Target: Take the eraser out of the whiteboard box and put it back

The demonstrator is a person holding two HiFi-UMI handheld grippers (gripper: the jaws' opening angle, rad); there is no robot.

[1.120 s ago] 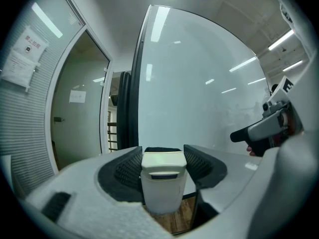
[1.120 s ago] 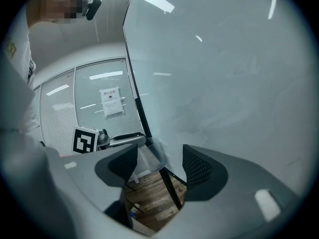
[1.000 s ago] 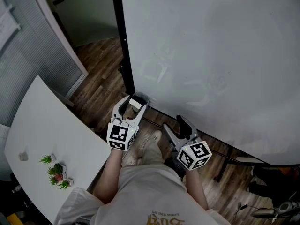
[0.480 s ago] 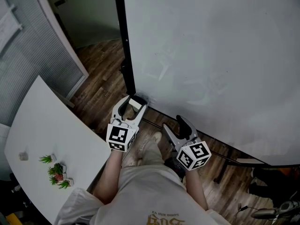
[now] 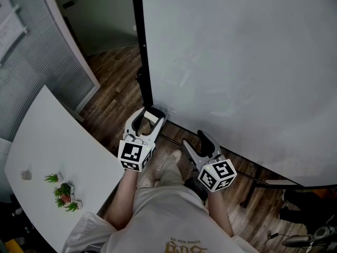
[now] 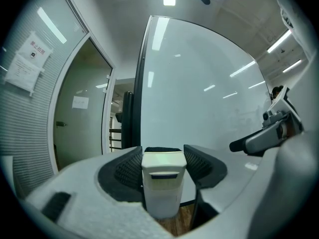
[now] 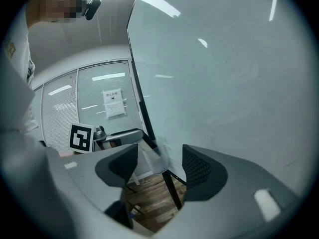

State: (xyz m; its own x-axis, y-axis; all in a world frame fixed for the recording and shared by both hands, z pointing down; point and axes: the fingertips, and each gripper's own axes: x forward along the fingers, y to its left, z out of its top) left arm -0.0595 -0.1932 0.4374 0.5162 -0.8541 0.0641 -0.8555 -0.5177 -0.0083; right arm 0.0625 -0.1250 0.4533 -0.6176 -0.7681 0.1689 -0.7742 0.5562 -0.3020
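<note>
We're in an office with a dark wood floor (image 5: 113, 96), and a big whiteboard (image 5: 237, 62) fills the upper right of the head view. A white tabletop (image 5: 45, 141) with a few small plants (image 5: 63, 193) sits in the lower left.

Down at the board's lower left corner, the left claw (image 5: 150, 117) has the eraser (image 6: 160, 180). Its own view shows the pale block standing upright, pinched between the two ribbed pads, jaws partly closed on its sides. That's a firm, centred hold. The eraser hangs right by the small clear whiteboard box (image 7: 155, 157) fixed to the black frame. From overhead I can't tell whether its far end is inside the box's mouth or just outside it.

The right claw (image 5: 192, 138) waits lower and to the right, near the board's bottom edge. It is wide open with nothing between its jaws, only floor and the box beyond.

So I'd say we're at the turnaround: eraser in hand at the box, with the put-back to come. The next move calls for lining the eraser up over the opening, easing it down inside the walls, and only then letting the left jaws spread. The right claw has no clear job here.
</note>
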